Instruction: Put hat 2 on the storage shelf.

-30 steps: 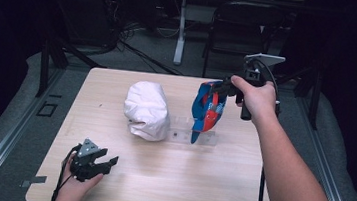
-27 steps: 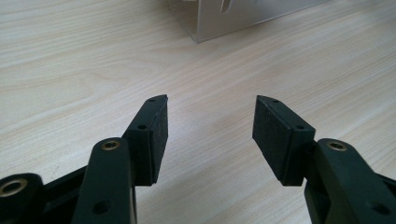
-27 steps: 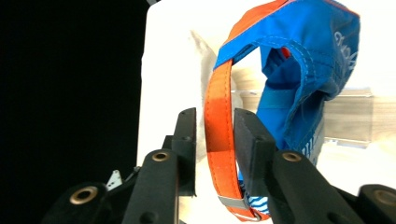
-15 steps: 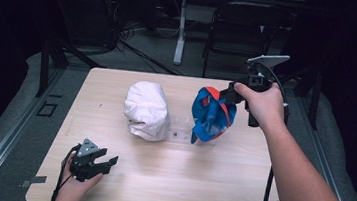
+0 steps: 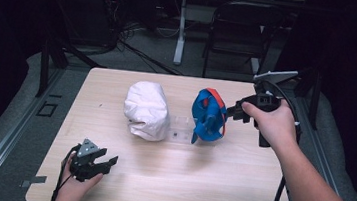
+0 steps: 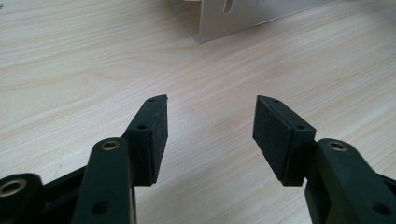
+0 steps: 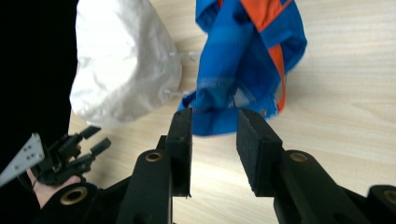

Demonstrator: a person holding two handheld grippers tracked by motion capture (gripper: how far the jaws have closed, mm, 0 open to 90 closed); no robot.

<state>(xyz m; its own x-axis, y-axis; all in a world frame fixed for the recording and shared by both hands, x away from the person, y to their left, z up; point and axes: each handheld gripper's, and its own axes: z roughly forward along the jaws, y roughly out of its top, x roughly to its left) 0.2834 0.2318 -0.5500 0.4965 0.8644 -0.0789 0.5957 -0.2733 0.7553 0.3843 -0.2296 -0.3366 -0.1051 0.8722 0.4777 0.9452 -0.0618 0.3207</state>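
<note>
A dark room surrounds the wooden table (image 5: 168, 180). The blue cloth (image 5: 208, 116) stands bunched just right of the clear stand (image 5: 179, 130), near the white bag (image 5: 146, 109). Its long axis is roughly upright, probably draped for hanging. The right gripper (image 5: 233, 112) is released, jaws parted beside the cloth. The left gripper (image 5: 104, 163) rests spread wide at the near edge, likely waiting.

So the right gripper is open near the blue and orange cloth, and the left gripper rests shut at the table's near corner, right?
Not quite: the left gripper is open, its jaws wide apart over bare wood in the left gripper view. The rest holds: the right gripper is open beside the blue and orange cloth.
</note>
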